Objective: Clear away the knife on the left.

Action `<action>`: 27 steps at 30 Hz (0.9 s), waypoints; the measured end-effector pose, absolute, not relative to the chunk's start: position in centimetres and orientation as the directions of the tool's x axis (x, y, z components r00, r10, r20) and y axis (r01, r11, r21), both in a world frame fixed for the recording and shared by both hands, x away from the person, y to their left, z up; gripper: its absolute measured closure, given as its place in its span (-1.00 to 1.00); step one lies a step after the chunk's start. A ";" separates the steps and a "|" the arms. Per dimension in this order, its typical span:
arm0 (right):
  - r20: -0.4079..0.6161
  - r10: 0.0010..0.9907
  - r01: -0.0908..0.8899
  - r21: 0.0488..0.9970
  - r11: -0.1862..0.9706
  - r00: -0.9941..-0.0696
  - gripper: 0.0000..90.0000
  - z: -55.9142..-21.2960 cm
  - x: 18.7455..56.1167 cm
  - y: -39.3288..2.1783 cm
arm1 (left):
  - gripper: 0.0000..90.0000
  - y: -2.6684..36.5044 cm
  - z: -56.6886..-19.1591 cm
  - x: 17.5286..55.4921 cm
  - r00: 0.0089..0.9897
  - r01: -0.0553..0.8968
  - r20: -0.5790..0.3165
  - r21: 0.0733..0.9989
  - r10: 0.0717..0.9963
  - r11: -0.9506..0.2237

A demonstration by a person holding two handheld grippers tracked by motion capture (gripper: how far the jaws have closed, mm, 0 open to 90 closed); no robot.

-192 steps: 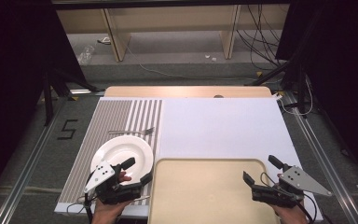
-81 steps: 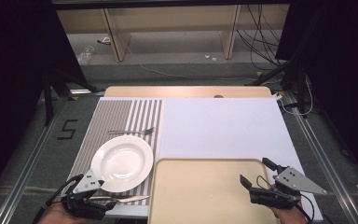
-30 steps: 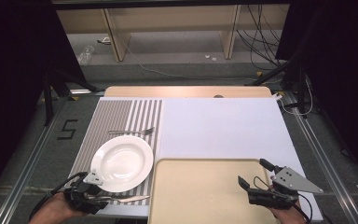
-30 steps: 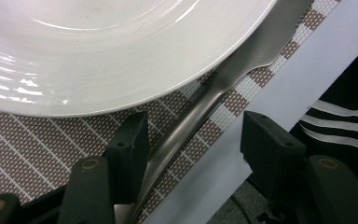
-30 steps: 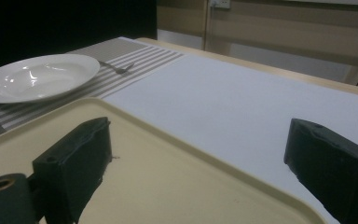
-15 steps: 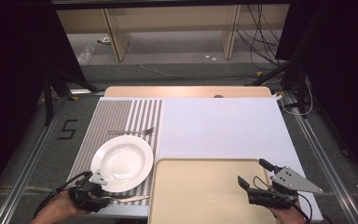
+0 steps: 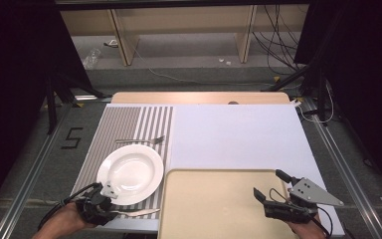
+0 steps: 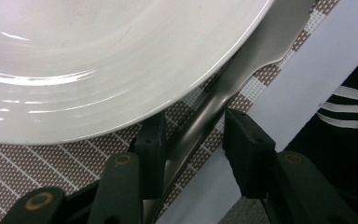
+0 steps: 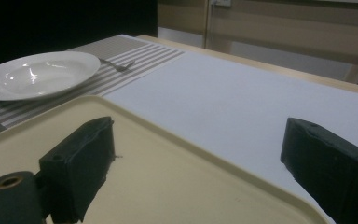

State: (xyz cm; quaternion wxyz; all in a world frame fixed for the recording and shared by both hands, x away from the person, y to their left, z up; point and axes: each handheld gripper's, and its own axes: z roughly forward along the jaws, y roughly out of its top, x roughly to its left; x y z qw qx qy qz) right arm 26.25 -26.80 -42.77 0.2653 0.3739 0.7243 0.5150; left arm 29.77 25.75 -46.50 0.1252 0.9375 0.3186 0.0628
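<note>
A white plate [image 7: 130, 173] rests on the striped placemat [image 7: 144, 119]. A table knife [image 7: 139, 212] lies on the mat just in front of the plate's near rim. My left gripper [image 7: 110, 205] is low at that rim. In the left gripper view the knife [image 8: 242, 70] runs between the jaws of the left gripper [image 8: 196, 130]. These jaws have just been closing. The left pad is close against the handle, and a gap remains at the right pad. My right gripper [image 7: 267, 183] hovers open over the near right corner of the beige tray [image 7: 219, 179], with nothing between its jaws.
A fork [image 7: 142, 141] lies on the striped mat behind the plate. A white mat [image 7: 238, 134] covers the right half of the table beyond the tray. The table's near edge runs right below both hands.
My left gripper, at the plate's rim several seconds ago, has dropped back to the mat's near edge and edged right onto the knife. The right gripper has stayed put.
</note>
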 end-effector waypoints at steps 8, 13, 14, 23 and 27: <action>-0.003 0.813 0.266 0.944 0.194 -0.582 -0.75 -42.8 26.3 -26.7 | 0.56 25.0 -46.3 29.6 0.818 0.548 0.060 0.220 0.572 -0.807; -0.011 0.811 0.275 0.938 0.211 -0.585 -0.74 -42.8 26.2 -26.8 | 0.56 24.8 -46.3 29.7 0.825 0.542 0.054 0.204 0.562 -0.815; -0.010 0.811 0.273 0.939 0.209 -0.585 -0.74 -42.8 26.3 -26.7 | 0.57 24.7 -46.3 29.7 0.830 0.535 0.058 0.200 0.554 -0.821; -0.010 0.810 0.273 0.939 0.209 -0.587 -0.73 -42.9 26.3 -26.6 | 0.66 24.3 -46.3 29.6 0.853 0.497 0.073 0.180 0.516 -0.849; -0.010 0.808 0.270 0.940 0.208 -0.589 -0.73 -42.9 26.3 -26.6 | 0.72 24.0 -46.3 29.5 0.866 0.476 0.082 0.169 0.493 -0.863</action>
